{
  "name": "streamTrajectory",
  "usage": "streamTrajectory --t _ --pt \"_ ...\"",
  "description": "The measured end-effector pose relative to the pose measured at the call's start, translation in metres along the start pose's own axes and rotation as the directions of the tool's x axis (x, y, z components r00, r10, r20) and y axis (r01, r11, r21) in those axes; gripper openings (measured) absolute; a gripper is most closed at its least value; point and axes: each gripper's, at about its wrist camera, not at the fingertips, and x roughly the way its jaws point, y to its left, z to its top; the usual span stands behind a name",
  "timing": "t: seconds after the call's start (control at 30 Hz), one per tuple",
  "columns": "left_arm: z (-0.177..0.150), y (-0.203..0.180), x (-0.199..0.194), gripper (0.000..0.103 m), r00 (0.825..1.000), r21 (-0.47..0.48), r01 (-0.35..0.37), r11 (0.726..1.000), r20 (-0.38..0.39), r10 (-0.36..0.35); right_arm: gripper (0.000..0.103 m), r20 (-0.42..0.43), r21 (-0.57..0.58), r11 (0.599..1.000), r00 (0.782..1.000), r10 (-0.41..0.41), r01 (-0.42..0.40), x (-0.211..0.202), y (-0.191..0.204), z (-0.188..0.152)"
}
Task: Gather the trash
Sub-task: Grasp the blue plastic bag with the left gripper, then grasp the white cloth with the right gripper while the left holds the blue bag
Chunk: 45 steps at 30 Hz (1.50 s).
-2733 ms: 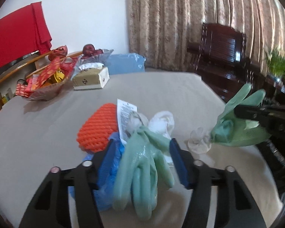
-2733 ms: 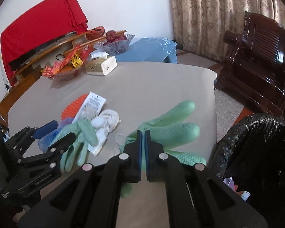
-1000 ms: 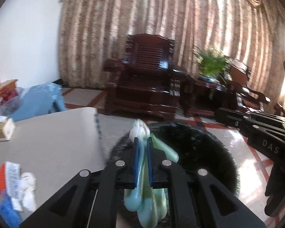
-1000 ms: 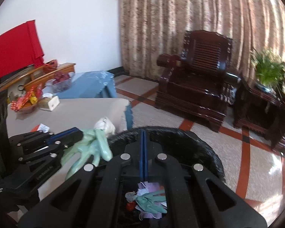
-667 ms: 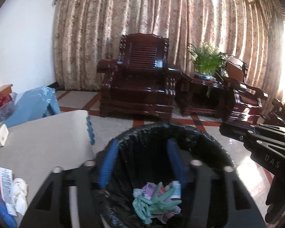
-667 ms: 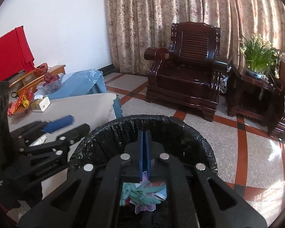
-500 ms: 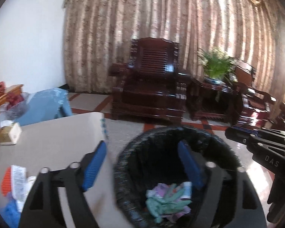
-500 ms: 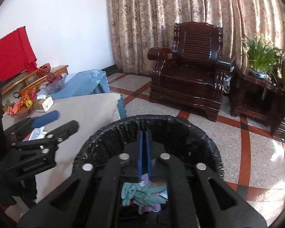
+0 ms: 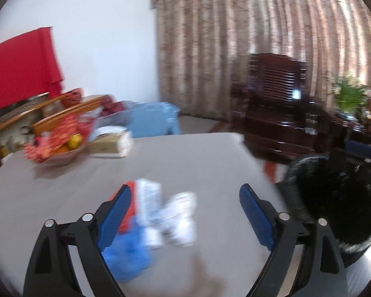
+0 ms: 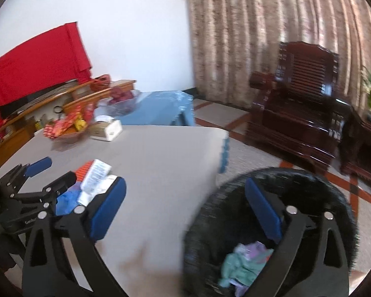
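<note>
Left gripper (image 9: 184, 212): tipped down over the table (image 9: 185, 153), jaws wide, just opened, holding nothing. Right gripper (image 10: 185, 205): tipped down at the table edge, jaws wide, just opened, also holding nothing. Both turned back from the bin toward the table. Green gloves (image 10: 244, 264) now in the black bin (image 10: 333, 193). More trash (image 9: 160, 212) on the table.

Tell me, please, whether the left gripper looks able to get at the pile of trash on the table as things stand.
Probably yes: the left gripper is open and empty, facing the pile of trash on the table, with nothing between them.
</note>
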Motion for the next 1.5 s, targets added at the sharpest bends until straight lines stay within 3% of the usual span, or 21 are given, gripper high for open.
streamTrajectory --t 0.23,0.67,0.77,0.9,1.1,1.5 --pt "-0.034 0.053 0.003 0.087 0.994 -0.052 -0.097 0.994 -0.064 0.094 0.096 -0.02 0.014 0.998 0.998 0.064 -0.064 0.042 0.049 -0.007" --pt "-0.078 0.074 0.04 0.086 0.973 -0.121 -0.12 0.985 -0.213 0.093 0.096 -0.095 -0.055 0.996 0.994 0.061 -0.067 0.081 0.09 -0.023" --pt "-0.082 0.077 0.048 0.081 0.967 -0.145 -0.108 0.984 -0.245 0.07 0.096 -0.097 -0.053 0.996 0.993 0.061 -0.067 0.086 0.091 -0.025" --pt "-0.084 0.078 0.055 0.065 0.961 -0.157 -0.08 0.984 -0.273 0.035 0.096 -0.105 -0.06 0.996 0.993 0.063 -0.069 0.091 0.095 -0.026" --pt "-0.08 0.081 0.051 0.049 0.969 -0.182 -0.069 0.981 -0.247 0.023 0.096 -0.132 -0.082 0.993 0.989 0.07 -0.082 0.102 0.109 -0.033" --pt "-0.062 0.107 0.014 0.048 0.985 -0.185 -0.119 0.976 -0.15 0.091 0.096 -0.176 -0.097 0.992 0.983 0.058 -0.076 0.138 0.139 -0.04"
